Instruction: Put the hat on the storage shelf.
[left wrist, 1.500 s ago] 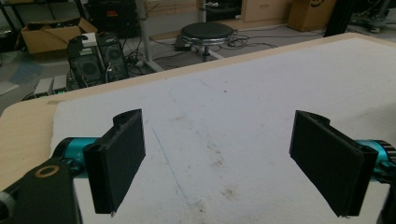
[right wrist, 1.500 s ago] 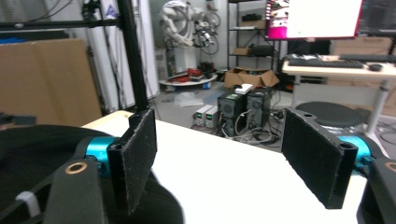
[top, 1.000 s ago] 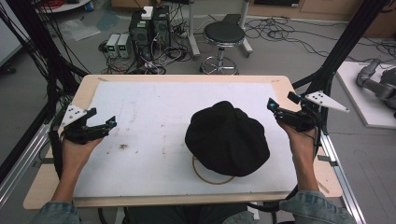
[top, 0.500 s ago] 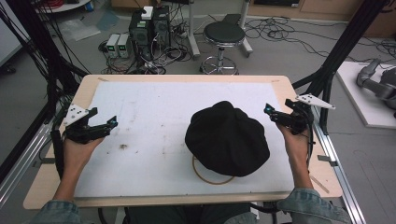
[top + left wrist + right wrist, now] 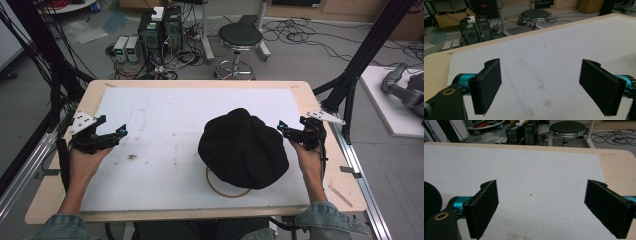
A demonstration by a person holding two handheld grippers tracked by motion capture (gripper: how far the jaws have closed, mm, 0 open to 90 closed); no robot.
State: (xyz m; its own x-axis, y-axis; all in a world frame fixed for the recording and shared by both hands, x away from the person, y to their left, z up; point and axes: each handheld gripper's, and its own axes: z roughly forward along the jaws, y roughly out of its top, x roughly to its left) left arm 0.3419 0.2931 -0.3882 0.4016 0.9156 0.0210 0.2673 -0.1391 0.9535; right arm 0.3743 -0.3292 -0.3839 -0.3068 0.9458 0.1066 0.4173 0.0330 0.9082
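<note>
A black cap [image 5: 243, 149] lies on the white mat [image 5: 165, 115], right of the middle. A thin brown ring [image 5: 225, 193] peeks out from under its near edge. My right gripper [image 5: 290, 128] hovers just off the cap's right side, open and empty. In the right gripper view [image 5: 541, 207] the jaws stand wide apart over bare mat, with the cap's edge [image 5: 430, 200] at the far left. My left gripper [image 5: 114, 128] is at the mat's left side, far from the cap. The left gripper view [image 5: 541, 87] shows it open with nothing between its jaws.
The wooden table [image 5: 320, 100] frames the mat, with dark smudges [image 5: 132, 157] near the left hand. Black frame posts [image 5: 360, 65] rise at both sides. Beyond the far edge stand a round stool [image 5: 240, 37], computer boxes [image 5: 160, 27] and floor cables.
My right gripper has drifted left and a little nearer, closing in on the cap's right side. The left gripper and the cap stay put.
</note>
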